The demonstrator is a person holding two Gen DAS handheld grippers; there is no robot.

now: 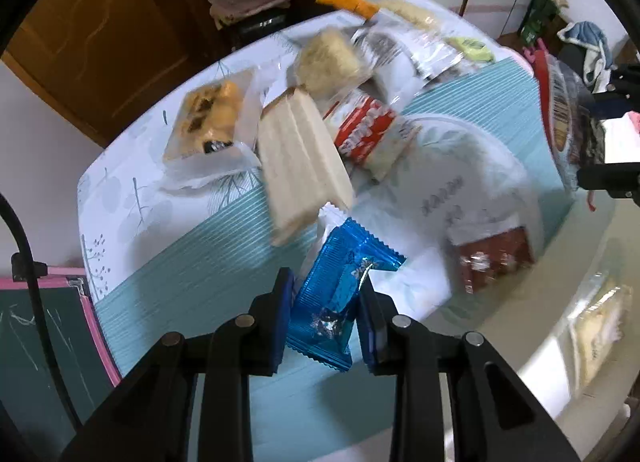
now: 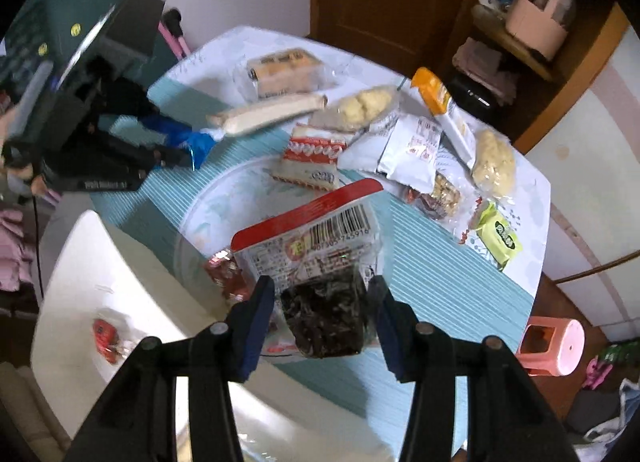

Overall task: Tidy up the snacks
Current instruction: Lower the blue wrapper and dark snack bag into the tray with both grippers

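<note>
Left gripper (image 1: 326,298): jaws pinching a blue packet (image 1: 334,302), held above the table (image 1: 200,262). Right gripper (image 2: 322,302): jaws pinching a clear bag (image 2: 320,258) of dark snack with a red top edge and barcode, held over a clear bowl (image 2: 224,198). Landmark: the bowl. Inside it, a small red packet (image 2: 226,274). Beyond it on the table, a red-and-white packet (image 2: 314,158), a long pale wafer pack (image 2: 268,114), a cake in clear wrap (image 2: 284,70), white pouches (image 2: 412,150) and a green packet (image 2: 500,240). Beside the bowl, a white tray (image 2: 100,282) bearing a red candy (image 2: 106,336).
</note>
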